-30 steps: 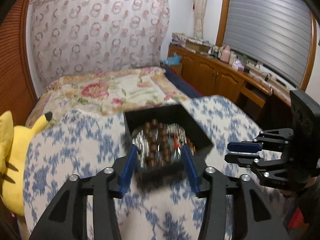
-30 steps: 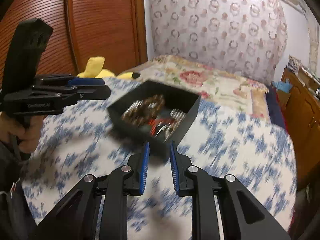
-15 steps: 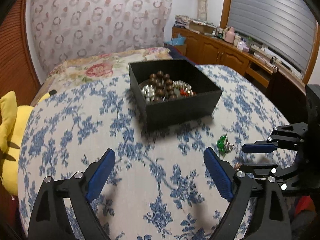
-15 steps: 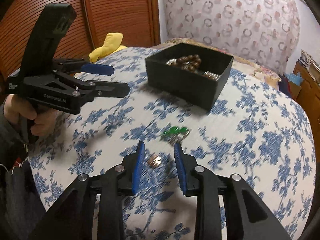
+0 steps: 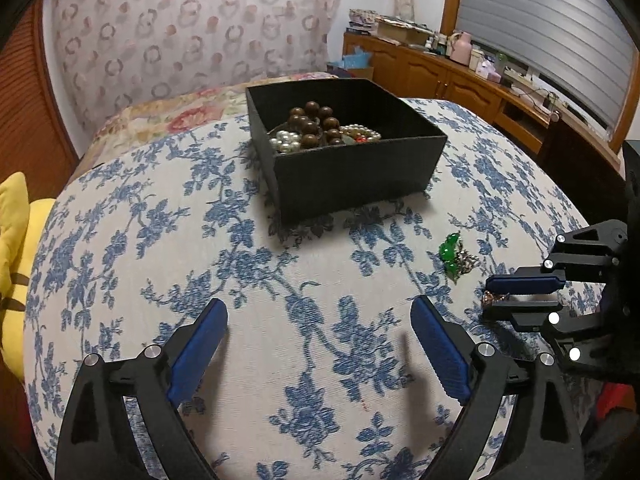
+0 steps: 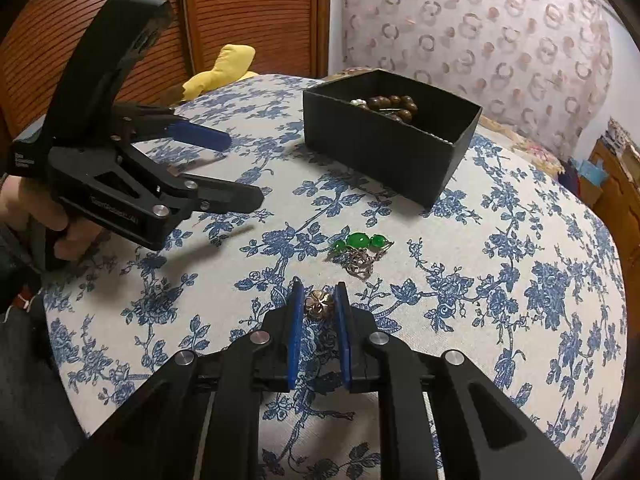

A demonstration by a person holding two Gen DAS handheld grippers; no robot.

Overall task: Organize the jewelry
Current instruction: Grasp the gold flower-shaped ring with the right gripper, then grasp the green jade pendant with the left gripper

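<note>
A black open box [image 5: 360, 172] holds brown beads, pearls and other jewelry; it also shows in the right wrist view [image 6: 384, 152]. A green-stone piece with a silver chain [image 6: 358, 250] lies on the blue floral cloth, also seen in the left wrist view [image 5: 456, 256]. A small gold flower-shaped piece [image 6: 319, 302] lies between the fingers of my right gripper [image 6: 318, 296], which is slightly open around it, pads close but apart from it. My left gripper [image 5: 320, 320] is wide open and empty, hovering over the cloth in front of the box.
The round table [image 5: 160, 280] is covered with a blue floral cloth. A yellow plush toy [image 5: 16, 240] sits at the left edge. A bed [image 5: 168, 116] and a wooden cabinet [image 5: 440, 76] lie behind the table.
The left gripper let go of the box, opened wide and drew back. The right gripper came down to the cloth and now straddles the gold piece.
</note>
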